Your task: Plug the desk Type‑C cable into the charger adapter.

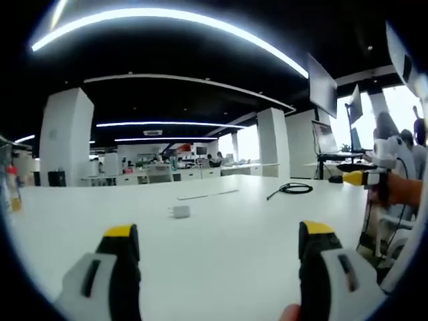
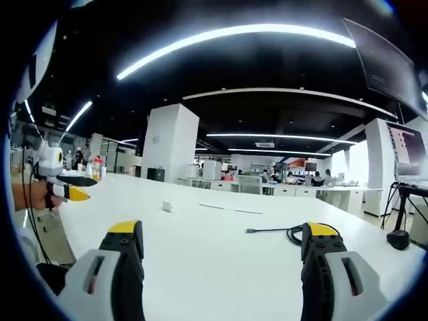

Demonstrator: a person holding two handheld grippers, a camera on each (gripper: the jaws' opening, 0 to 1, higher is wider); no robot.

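Yellow-tipped jaws of your left gripper (image 1: 217,241) rise nearest the lens in the left gripper view, spread wide with nothing between them. Your right gripper (image 2: 224,237) stands the same way in the right gripper view: jaws far apart, holding nothing, low over the white desk (image 2: 200,267).

Neither task item is in hand yet, so you look to be at the very start, in the approach. Beyond your left jaws the small white charger adapter (image 1: 180,212) lies flat on the desk. Further back and to the right, well apart from it, the black Type‑C cable (image 1: 291,190) sits in a loose coil. From the right gripper view the cable's plug end (image 2: 251,231) stretches out from the coil toward the middle of the desk, with the adapter small in the distance beyond.

Your next move probably calls for one gripper to pin the adapter and the other to pinch the cable just behind the plug; which port faces where is too small to tell.

A thin pale strip (image 1: 207,194) lies further back on the desk. Behind it the open office spreads out: white columns, rows of desks, monitors on stands, long ceiling light strips.
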